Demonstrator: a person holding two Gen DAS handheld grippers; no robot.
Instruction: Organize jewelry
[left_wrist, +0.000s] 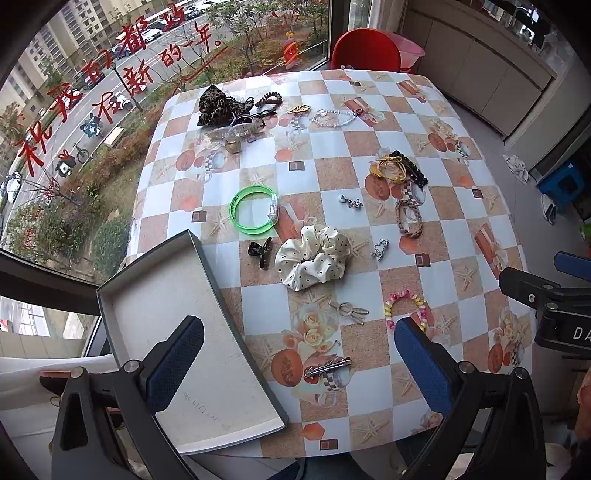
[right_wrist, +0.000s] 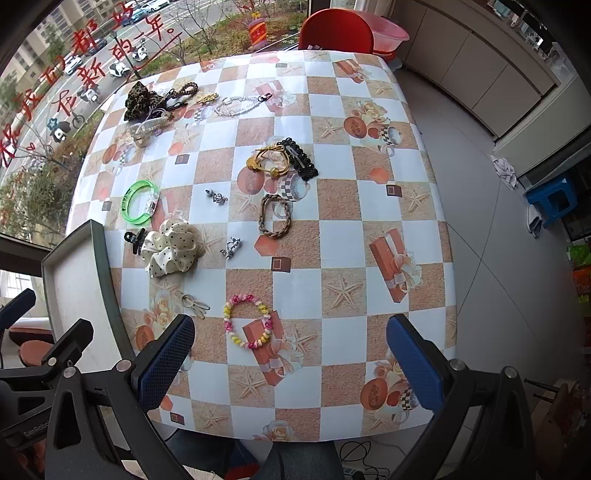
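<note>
Both sets of jaws are standing fully spread with nothing between them: the left gripper (left_wrist: 299, 360) is hanging over the near edge of the table (left_wrist: 369, 92), one pad above the open grey box (left_wrist: 159, 314) and the other by the pastel bead bracelet (left_wrist: 404, 308), while the right gripper (right_wrist: 290, 356) is hovering just past that same bracelet (right_wrist: 247, 321). The jewelry is lying loose all over the checked cloth, none of it in the box as far as either view is showing. Trouble is likely coming from the small stuff: the silver hair clip (left_wrist: 327, 367) and the wire clips (left_wrist: 351, 312) are lying flat and thin, so wide pads may be skating over them or pushing them off the near edge. The cream dotted scrunchie (left_wrist: 314, 256) is touching the black claw clip (left_wrist: 260, 251), so a grab there may be dragging both. The box is overhanging the table corner, and a careless nudge could be tipping it. The far heap by the leopard scrunchie (left_wrist: 218, 103) is tangling together too tightly to separate by eye, and the box's near corner is sitting behind the left pad. The tiny silver charms (right_wrist: 218, 197) are too small to identify.
</note>
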